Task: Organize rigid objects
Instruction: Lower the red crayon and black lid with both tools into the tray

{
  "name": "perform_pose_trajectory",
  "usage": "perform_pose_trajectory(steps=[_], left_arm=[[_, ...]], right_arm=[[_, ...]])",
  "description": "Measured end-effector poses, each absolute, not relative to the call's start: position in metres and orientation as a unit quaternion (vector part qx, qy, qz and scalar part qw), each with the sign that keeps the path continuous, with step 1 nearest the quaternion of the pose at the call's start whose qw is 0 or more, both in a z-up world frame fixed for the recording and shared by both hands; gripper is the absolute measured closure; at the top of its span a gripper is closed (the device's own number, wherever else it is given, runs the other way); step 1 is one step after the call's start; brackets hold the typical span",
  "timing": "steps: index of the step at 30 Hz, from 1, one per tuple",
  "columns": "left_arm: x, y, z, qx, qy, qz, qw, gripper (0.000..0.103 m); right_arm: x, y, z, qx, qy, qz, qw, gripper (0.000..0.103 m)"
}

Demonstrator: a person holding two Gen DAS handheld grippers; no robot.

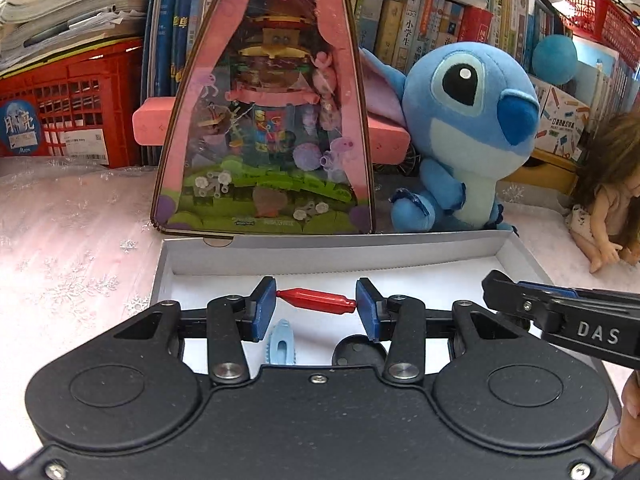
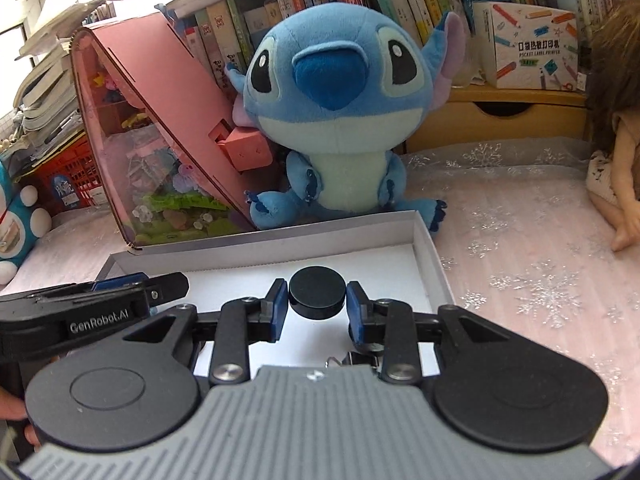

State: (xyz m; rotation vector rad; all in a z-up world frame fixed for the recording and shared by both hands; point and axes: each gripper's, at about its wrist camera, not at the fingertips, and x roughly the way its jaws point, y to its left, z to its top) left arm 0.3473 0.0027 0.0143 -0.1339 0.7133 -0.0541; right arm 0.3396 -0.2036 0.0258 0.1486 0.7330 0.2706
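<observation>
My left gripper (image 1: 316, 304) is shut on a red spindle-shaped piece (image 1: 316, 301), held end to end between the blue pads over a white open box (image 1: 360, 246). A light blue toothed clip (image 1: 280, 344) and a black disc (image 1: 356, 352) lie in the box below it. My right gripper (image 2: 317, 300) has its pads at both sides of a black round disc (image 2: 317, 293) over the same box (image 2: 430, 248). A small metal clip (image 2: 352, 360) lies under the right fingers. The right gripper shows at the right of the left wrist view (image 1: 560, 312).
A blue plush toy (image 1: 464, 132) and a pink triangular display case (image 1: 264, 120) stand just behind the box. A doll (image 1: 608, 200) sits at the right. Bookshelves and a red crate (image 1: 72, 100) line the back. A snowflake-patterned cloth (image 2: 520, 272) covers the table.
</observation>
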Motion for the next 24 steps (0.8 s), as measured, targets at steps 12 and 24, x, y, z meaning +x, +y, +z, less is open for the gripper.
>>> perform_pose_trajectory(steps=[12, 24], left_arm=[[0.353, -0.005, 0.01, -0.041, 0.365, -0.023, 0.93, 0.062], [0.354, -0.016, 0.003, 0.0, 0.394, -0.022, 0.919, 0.062]], right_arm=[[0.346, -0.197, 0.015, 0.061, 0.365, 0.126, 0.92, 0.066], [0.349, -0.187, 0.009, 0.021, 0.392, 0.123, 0.912, 0.067]])
